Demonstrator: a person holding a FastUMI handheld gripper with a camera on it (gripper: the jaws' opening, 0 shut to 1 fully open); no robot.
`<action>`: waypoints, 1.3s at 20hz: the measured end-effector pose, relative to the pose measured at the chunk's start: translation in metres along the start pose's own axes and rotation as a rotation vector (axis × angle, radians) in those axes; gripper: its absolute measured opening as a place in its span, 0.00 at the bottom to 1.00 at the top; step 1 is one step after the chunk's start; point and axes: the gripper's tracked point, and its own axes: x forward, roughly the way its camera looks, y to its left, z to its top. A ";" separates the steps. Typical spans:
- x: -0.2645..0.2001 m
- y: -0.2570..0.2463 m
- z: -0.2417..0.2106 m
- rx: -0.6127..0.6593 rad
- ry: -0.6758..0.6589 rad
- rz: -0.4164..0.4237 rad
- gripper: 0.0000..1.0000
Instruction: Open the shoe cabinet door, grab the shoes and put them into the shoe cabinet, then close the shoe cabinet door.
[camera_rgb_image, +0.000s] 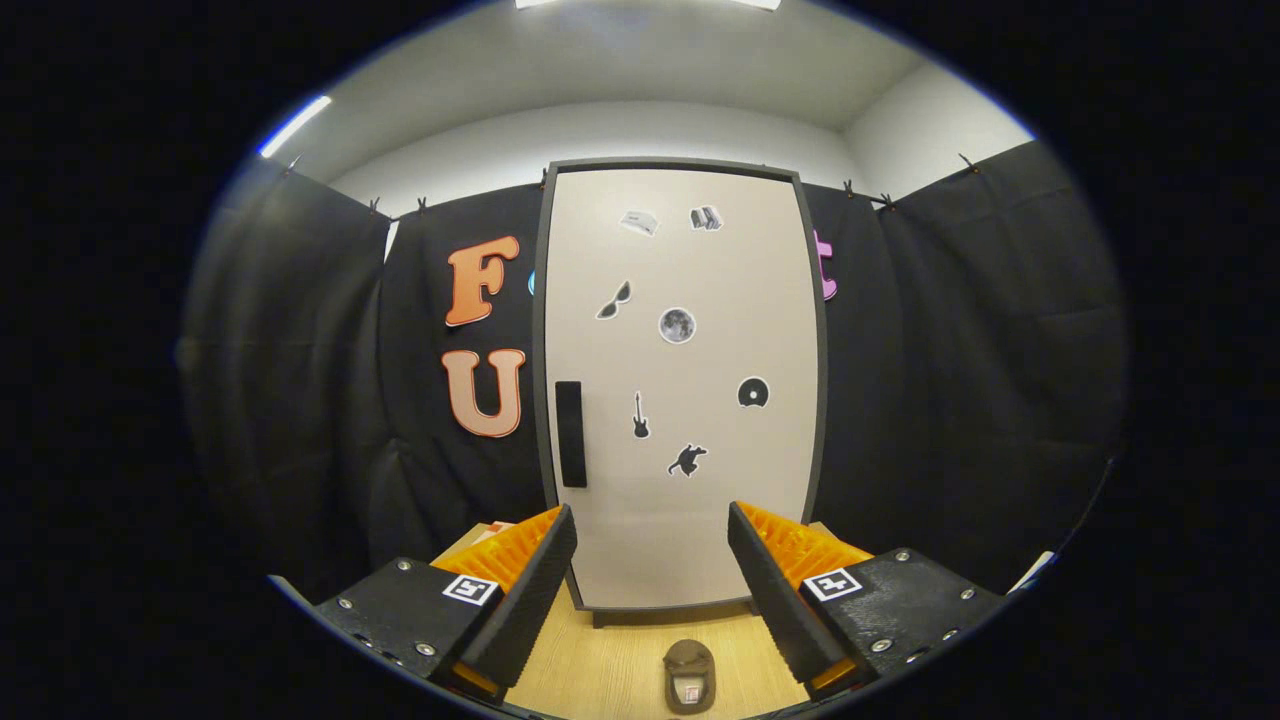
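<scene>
Fingers of the hand-held gripper stand wide apart with nothing between them, raised above a pale wooden surface. Low between the fingers, a single brown shoe lies on that surface, toe pointing toward the cabinet. Beyond the fingers stands the shoe cabinet, upright on the surface, its light door closed inside a dark frame. A dark vertical handle sits at the door's left edge. Small stickers dot the door.

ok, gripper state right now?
Gripper: open, holding nothing; fingers spread before the closed cabinet door, shoe on the floor between them.
</scene>
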 end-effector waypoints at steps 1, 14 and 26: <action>0.008 0.006 -0.002 0.000 0.002 0.014 0.95; 0.126 0.069 -0.007 0.004 0.032 0.142 0.95; 0.203 0.102 -0.011 -0.005 0.029 0.223 0.95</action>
